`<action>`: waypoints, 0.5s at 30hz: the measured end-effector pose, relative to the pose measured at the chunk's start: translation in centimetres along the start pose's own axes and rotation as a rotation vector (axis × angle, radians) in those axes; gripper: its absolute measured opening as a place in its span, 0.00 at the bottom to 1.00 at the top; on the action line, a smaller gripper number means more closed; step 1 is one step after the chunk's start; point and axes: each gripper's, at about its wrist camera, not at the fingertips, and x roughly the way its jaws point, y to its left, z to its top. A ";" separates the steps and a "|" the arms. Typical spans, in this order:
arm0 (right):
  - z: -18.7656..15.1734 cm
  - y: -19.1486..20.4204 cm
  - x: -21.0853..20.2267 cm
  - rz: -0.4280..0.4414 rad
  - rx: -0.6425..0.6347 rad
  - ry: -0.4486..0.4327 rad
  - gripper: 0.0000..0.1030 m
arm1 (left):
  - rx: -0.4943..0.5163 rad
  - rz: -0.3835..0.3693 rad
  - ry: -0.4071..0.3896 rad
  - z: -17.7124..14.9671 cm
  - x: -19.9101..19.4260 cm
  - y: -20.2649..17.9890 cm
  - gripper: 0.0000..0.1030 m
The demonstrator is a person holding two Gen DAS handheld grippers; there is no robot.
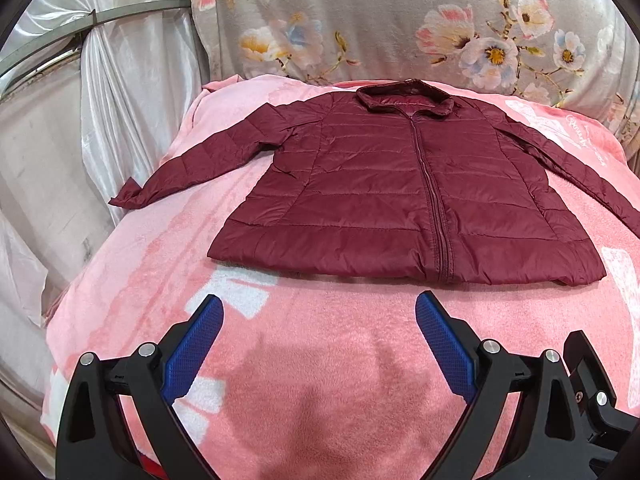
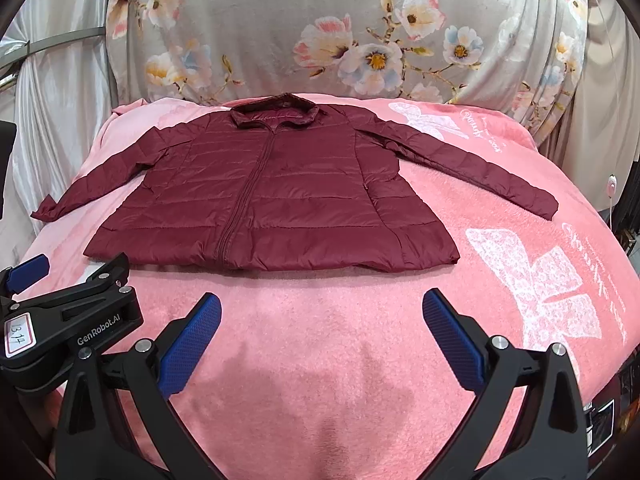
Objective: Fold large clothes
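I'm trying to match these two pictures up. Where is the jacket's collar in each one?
Left wrist view: the collar sits top centre, right of the middle, at the jacket's far end.
Right wrist view: the collar sits top centre, left of the middle.
Shared landmark: the zipper runs from the collar toward the camera.

— Where do we look from?
— From low over the pink blanket, both views facing the floral backdrop, side by side.
— What do we share?
— The jacket, near.
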 end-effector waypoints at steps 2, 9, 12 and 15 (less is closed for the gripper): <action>0.0 0.1 0.1 -0.001 0.000 0.001 0.95 | 0.000 -0.001 -0.001 0.0 0.0 0.0 0.91; -0.1 0.1 0.1 0.000 0.001 0.000 0.95 | 0.000 -0.001 0.000 0.0 0.1 0.0 0.91; 0.0 0.1 0.1 -0.001 -0.001 0.002 0.95 | -0.002 -0.001 0.001 -0.3 0.3 0.3 0.91; -0.1 0.1 0.2 -0.001 -0.001 0.003 0.95 | -0.001 -0.002 0.003 -0.4 0.3 0.4 0.91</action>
